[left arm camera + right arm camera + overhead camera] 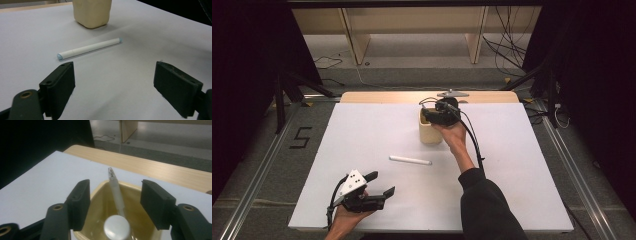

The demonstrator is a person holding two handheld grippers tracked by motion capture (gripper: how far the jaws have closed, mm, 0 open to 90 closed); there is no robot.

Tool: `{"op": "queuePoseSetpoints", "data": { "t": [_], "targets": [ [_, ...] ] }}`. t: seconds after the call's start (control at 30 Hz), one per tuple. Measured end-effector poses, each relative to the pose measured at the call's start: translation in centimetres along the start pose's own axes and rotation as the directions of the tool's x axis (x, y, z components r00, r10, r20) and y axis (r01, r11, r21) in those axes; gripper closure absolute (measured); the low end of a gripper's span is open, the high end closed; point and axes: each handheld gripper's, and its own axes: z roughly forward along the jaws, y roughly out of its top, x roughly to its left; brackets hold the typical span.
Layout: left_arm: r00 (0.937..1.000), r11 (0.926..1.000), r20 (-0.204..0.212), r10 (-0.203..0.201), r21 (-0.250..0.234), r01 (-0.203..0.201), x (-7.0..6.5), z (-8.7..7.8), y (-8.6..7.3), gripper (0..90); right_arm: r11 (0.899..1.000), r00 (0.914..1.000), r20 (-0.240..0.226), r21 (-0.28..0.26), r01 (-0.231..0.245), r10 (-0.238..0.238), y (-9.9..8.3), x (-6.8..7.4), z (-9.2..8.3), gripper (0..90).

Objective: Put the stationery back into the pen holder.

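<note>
Two grippers are at work: the right gripper (113, 205) hangs over the cream pen cup (430, 131) at the far middle of the white table (362, 130), its jaws spread apart around a white pen (117, 197) that stands loose inside the cup, touching neither pad. The left gripper (115, 85) waits at the near left, jaws wide and empty, aimed at a second white pen (90, 48) lying flat near the table's middle. Lifting the right gripper carelessly could snag the standing pen or tip the cup. The lying pen is round and may roll from a glancing pinch. The cup's bottom is hidden, and the pen's foot is blurred.
</note>
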Motion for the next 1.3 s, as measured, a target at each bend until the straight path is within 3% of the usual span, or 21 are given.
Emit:
{"op": "queuePoseSetpoints", "data": {
  "t": [0.17, 0.27, 0.37, 0.43, 0.6, 0.77, 0.9, 1.07, 1.3],
  "targets": [
    [1.0, 1.0, 0.0, 0.002, 0.004, -0.002, 0.0, 0.0, 0.0, 17.0, 1.0, 0.9998, -0.01, -0.024, 0.015, -0.016, 0.4, 0.1, -1.4, 37.0],
    [1.0, 1.0, 0.001, -0.001, 0.001, 0.001, 0.1, 0.0, 0.0, 17.0, 0.998, 0.9974, -0.045, -0.035, 0.054, -0.056, 0.6, 0.7, -2.3, 37.2],
    [1.0, 1.0, 0.001, -0.001, 0.001, 0.001, 0.1, 0.0, 0.0, 17.0, 0.994, 0.9898, -0.092, -0.033, 0.106, -0.109, 0.9, 1.4, -3.3, 35.4],
    [1.0, 1.0, -0.001, -0.001, 0.002, 0.001, 0.1, 0.0, 0.0, 16.9, 0.992, 0.9805, -0.152, -0.018, 0.124, -0.125, 1.0, 1.8, -3.7, 33.6],
    [1.0, 1.0, -0.001, 0.002, 0.003, -0.002, 0.2, -0.1, 0.0, 16.9, 0.982, 0.9561, -0.234, 0.027, 0.187, -0.176, 0.9, 2.7, -4.4, 33.8],
    [1.0, 1.0, -0.005, -0.004, 0.0, 0.004, 0.3, 0.0, -0.1, 16.8, 0.963, 0.9236, -0.316, 0.086, 0.255, -0.216, 0.7, 3.7, -4.4, 33.7],
    [0.9999, 1.0, -0.005, -0.009, -0.004, 0.009, 0.3, -0.1, -0.1, 16.7, 0.946, 0.9036, -0.353, 0.122, 0.302, -0.243, 0.3, 4.5, -4.1, 33.2],
    [0.9999, 0.9999, -0.006, -0.01, -0.006, 0.01, 0.3, -0.1, -0.1, 16.5, 0.931, 0.8864, -0.387, 0.149, 0.333, -0.255, -0.1, 5.4, -3.4, 33.2],
    [1.0, 0.9999, -0.006, -0.008, -0.008, 0.008, 0.3, -0.1, 0.0, 16.5, 0.895, 0.8634, -0.42, 0.212, 0.393, -0.28, -1.0, 6.6, -2.1, 33.7]
  ]
}}
